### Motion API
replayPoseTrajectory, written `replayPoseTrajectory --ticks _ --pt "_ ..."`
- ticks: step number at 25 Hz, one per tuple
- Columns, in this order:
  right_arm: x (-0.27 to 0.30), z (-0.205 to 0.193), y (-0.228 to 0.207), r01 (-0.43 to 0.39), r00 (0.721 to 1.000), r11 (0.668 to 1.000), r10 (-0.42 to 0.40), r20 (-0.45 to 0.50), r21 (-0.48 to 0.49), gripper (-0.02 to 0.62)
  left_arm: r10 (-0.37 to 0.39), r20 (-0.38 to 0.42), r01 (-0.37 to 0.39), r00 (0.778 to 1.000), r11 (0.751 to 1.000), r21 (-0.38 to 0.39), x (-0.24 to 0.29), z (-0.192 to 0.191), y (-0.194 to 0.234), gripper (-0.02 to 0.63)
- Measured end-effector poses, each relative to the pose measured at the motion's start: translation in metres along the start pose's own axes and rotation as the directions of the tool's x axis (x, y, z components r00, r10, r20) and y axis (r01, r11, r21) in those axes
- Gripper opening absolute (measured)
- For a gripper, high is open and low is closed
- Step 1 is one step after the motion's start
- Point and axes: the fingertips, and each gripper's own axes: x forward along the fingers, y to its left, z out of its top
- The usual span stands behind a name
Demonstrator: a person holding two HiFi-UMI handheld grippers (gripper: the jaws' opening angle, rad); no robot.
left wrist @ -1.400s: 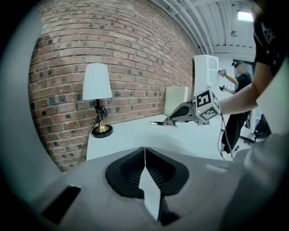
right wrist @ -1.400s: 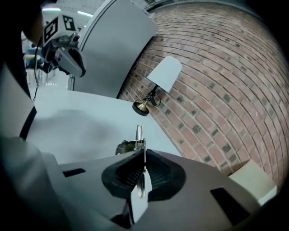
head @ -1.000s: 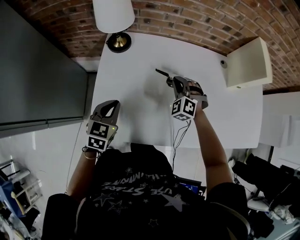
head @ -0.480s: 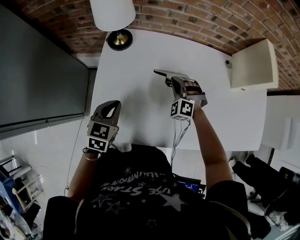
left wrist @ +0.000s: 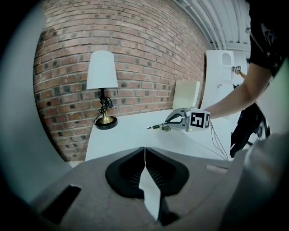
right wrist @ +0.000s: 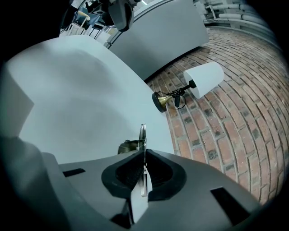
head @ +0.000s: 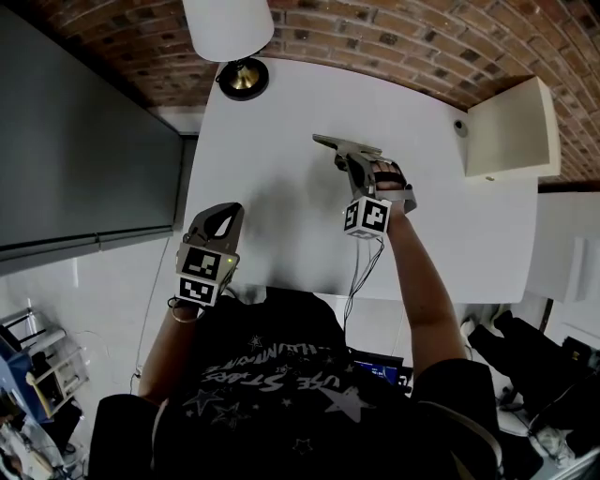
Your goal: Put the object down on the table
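On the white table (head: 272, 187), my right gripper (head: 354, 159) is shut on a thin flat metal object (head: 336, 144) that sticks out to the left just above the surface. In the right gripper view the object (right wrist: 142, 134) stands edge-on between the closed jaws of the right gripper (right wrist: 143, 155), with a small brass-coloured part (right wrist: 128, 146) beside it. From the left gripper view it looks like a thin dark strip (left wrist: 156, 127) ahead of the right gripper (left wrist: 174, 122). My left gripper (head: 217, 217) hovers at the table's near left edge, shut and empty (left wrist: 145, 151).
A lamp with a white shade (head: 228, 23) and brass base (head: 242, 80) stands at the table's far left corner. A white box (head: 506, 127) sits at the right, a small round item (head: 459, 127) beside it. A brick wall (head: 394, 37) runs behind, and a dark panel (head: 84, 141) is at left.
The held object has turned from a thin dark line to a wider grey flat shape. The right gripper has barely shifted; the left gripper has stayed put.
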Motion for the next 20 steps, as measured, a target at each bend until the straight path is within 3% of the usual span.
replayPoseTrajectory --ticks 8,10,14,20 --pt "-0.001 -0.001 0.007 0.019 1.000 1.000 -0.019 -0.001 -0.001 0.029 0.012 0.013 -0.012 1.000 1.000 -0.014 -0.004 0.001 -0.002 0.021" --pt "-0.003 0.000 0.009 0.008 1.000 1.000 -0.008 -0.007 0.009 0.067 0.014 0.019 -0.014 1.000 1.000 -0.015 -0.006 0.002 -0.001 0.021" --pt "-0.011 0.000 0.008 0.004 1.000 0.999 -0.003 -0.026 0.046 0.126 0.016 0.039 -0.016 0.999 1.000 -0.018 -0.012 0.006 0.003 0.021" --pt "-0.042 0.006 -0.001 0.063 0.997 0.986 -0.055 -0.057 0.153 0.138 -0.007 0.078 0.009 0.997 1.000 -0.022 -0.022 0.012 0.006 0.021"
